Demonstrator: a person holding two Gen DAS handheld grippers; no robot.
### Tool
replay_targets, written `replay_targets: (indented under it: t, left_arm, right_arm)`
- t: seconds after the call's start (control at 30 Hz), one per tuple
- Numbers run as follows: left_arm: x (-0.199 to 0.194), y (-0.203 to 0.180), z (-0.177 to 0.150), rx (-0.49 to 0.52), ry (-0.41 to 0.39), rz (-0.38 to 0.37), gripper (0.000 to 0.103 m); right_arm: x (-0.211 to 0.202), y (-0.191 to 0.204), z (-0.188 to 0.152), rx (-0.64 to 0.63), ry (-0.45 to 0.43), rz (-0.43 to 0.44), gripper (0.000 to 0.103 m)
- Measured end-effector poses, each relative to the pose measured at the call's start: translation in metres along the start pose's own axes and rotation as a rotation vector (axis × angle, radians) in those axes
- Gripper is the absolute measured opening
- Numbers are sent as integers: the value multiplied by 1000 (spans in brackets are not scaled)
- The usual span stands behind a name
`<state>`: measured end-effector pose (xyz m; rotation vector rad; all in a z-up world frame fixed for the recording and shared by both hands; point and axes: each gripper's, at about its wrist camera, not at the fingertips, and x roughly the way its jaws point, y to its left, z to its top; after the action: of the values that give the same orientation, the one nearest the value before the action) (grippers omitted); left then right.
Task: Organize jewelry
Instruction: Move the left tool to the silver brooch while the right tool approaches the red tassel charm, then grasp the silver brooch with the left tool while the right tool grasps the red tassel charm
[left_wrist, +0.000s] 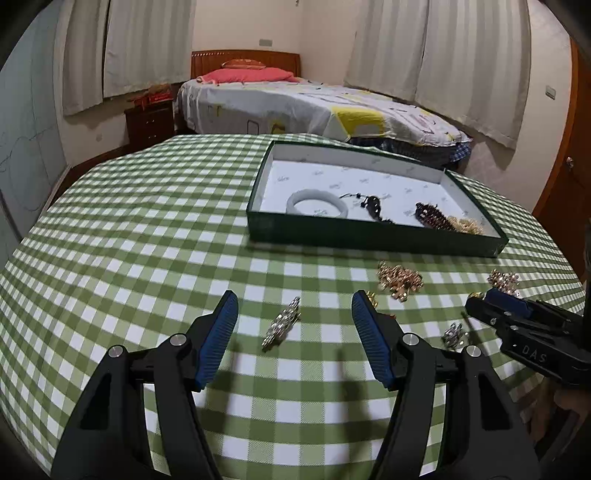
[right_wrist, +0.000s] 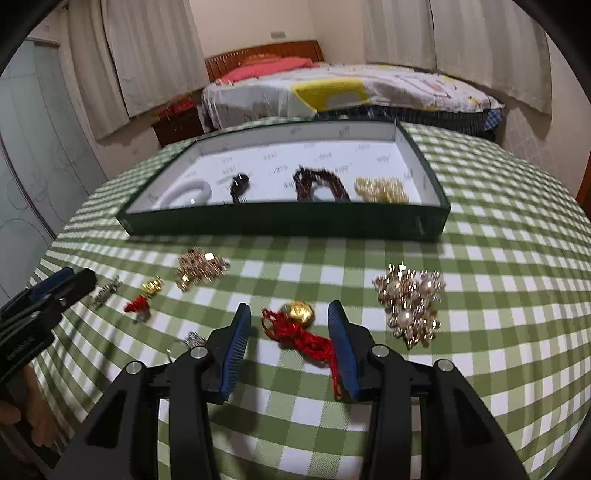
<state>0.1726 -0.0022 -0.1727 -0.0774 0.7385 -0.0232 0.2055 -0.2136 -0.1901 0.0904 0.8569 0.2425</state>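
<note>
My left gripper is open just above the checked cloth, and a silver rhinestone clip lies between its fingers, untouched. My right gripper is also open, straddling a gold charm with a red cord. The cord lies against the right pad, while the left pad stands apart from it. A pearl brooch lies to the right of it. Farther off sits the green tray, holding a white bangle, dark beads, a brown bracelet and a gold piece.
On the cloth between the grippers and the tray lie a gold cluster, a small gold charm with a red tassel and a tiny silver piece. The left gripper shows at the left edge. A bed stands beyond the table.
</note>
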Motion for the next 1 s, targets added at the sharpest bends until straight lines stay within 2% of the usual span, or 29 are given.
replay_targets:
  t: [0.07,0.13,0.17,0.33,0.6,0.83,1.0]
  left_arm:
    - [1,0,0,0,5,2,63]
    - [3,-2,0,4,10,3,63]
    - [5,-2,-1,8,16,4,63]
    - [14,-1,-1,9,49,0,62]
    - [31,7,-2,13,111,-1,43]
    - [31,0,-4,103,107,-7,24]
    - [29,-2,-5,118,106,-34,14]
  right_arm:
    - [-1,2,0,-21,2,-17,41]
    - [-2,1,-3,-24,-1,-18,25]
    - [-4,0,-4,-22,-2,-16,22]
    - [-6,-1,-8,-29,-6,-9,16]
    - [-8,-3,-10,-20,-9,2,14]
    - [-9,-3,-10,-12,-11,12,14]
    - [-10,-4,-11,-8,-12,18,14]
